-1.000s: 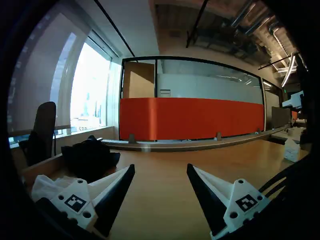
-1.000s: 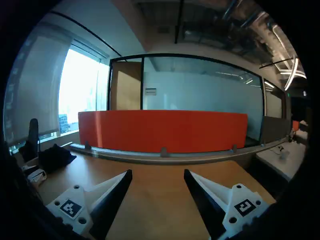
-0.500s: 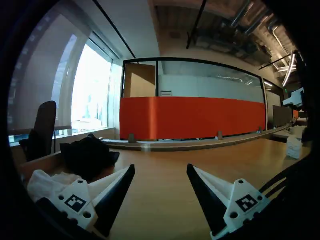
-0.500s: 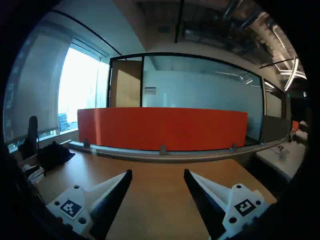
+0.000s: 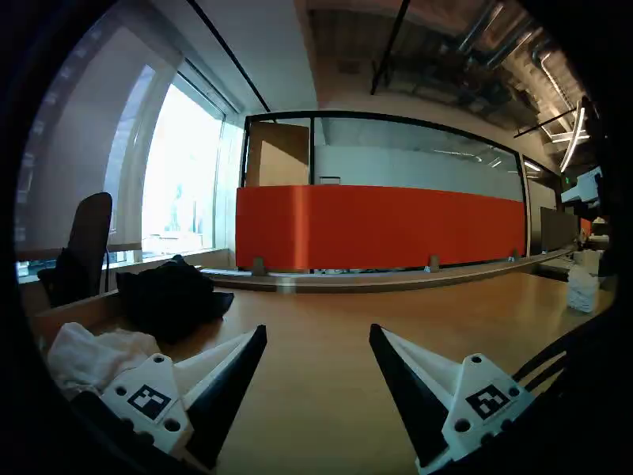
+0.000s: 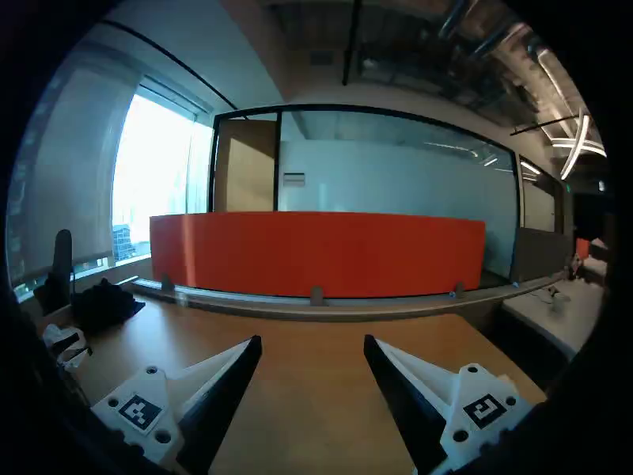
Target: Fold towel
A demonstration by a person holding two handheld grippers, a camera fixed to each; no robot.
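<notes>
A crumpled white cloth (image 5: 99, 354), which may be the towel, lies at the left of the wooden desk (image 5: 332, 317), just left of my left gripper's (image 5: 316, 336) left finger. That gripper is open with nothing between its fingers. In the right gripper view the white cloth (image 6: 67, 348) sits at the far left edge, partly hidden. My right gripper (image 6: 312, 344) is open too, hovering over bare wood with nothing in it.
A black bundle of fabric (image 5: 170, 301) lies behind the white cloth; it also appears as a black bundle (image 6: 103, 305) in the right gripper view. An orange divider (image 5: 380, 226) closes off the desk's far edge. A dark chair (image 5: 79, 253) stands at the left. White folded items (image 5: 583, 289) sit far right.
Both views have tilted slightly: the white cloth and black bundle have slid a little lower and nearer in frame. Both grippers stay open and empty.
</notes>
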